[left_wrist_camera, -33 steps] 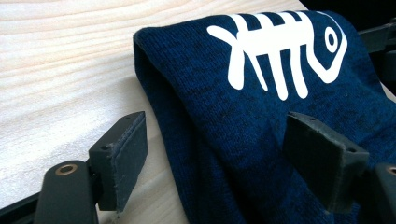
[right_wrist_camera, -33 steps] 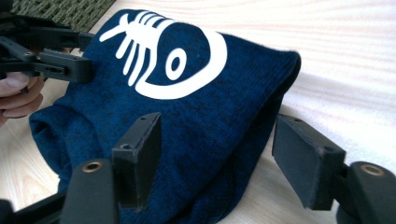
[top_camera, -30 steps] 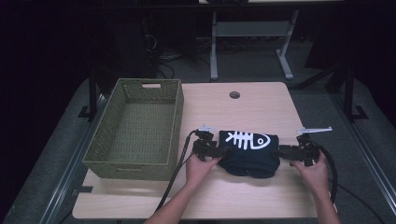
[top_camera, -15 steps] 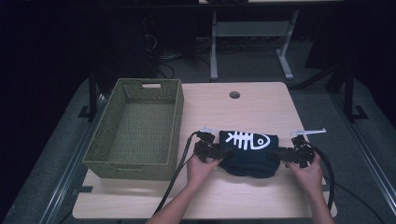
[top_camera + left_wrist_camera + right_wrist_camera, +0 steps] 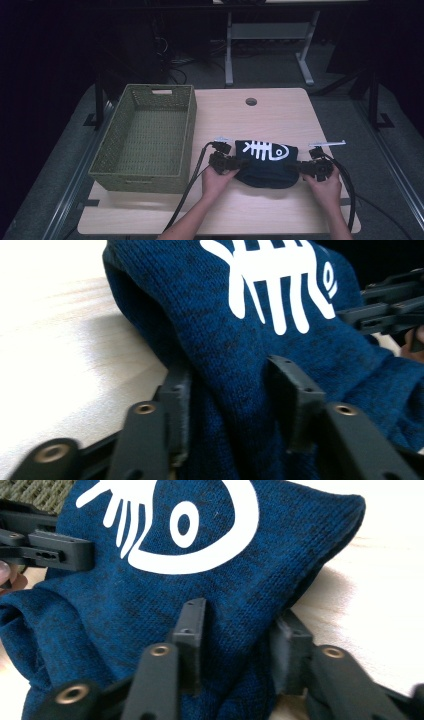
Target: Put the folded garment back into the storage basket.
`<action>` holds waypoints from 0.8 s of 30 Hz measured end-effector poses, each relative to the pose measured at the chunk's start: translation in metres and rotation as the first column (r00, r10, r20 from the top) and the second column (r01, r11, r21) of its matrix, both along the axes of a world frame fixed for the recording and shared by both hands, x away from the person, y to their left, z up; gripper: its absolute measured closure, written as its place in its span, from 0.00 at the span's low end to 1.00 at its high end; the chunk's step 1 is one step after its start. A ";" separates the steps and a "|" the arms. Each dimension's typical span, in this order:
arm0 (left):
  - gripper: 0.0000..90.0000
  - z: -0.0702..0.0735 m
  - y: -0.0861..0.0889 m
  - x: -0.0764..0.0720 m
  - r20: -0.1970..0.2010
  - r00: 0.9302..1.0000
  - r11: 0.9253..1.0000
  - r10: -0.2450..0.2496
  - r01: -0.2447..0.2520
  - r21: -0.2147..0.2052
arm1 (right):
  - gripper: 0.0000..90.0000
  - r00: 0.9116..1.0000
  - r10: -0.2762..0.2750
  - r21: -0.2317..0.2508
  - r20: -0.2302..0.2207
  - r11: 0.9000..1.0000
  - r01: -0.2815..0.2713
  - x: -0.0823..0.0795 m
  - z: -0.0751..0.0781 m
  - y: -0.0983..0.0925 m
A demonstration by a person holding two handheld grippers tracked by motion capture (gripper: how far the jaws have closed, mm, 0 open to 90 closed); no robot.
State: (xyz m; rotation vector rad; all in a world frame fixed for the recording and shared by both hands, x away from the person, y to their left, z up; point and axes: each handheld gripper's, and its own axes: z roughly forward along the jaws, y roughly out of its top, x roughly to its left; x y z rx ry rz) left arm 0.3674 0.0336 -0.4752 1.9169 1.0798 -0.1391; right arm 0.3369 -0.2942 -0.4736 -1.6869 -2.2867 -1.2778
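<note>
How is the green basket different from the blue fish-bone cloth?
The green basket is woven and stiff, holding its box shape; the blue cloth is soft knit, folded into a bundle. The basket is much bigger than the cloth. The basket stands untouched at the table's left, while the cloth is pinched at its ends by the left tongs and right tongs, whose jaws have just been closing. Both rest on the table.

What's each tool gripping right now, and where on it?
Both grip the folded dark blue knit garment with white fishbone print: left tool its left end, right tool its right end.
</note>
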 end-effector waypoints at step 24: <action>0.78 0.025 0.009 -0.003 -0.028 0.999 0.993 -0.016 0.013 -0.118 | 0.82 0.999 -0.001 0.124 0.044 0.992 -0.005 -0.015 0.040 -0.005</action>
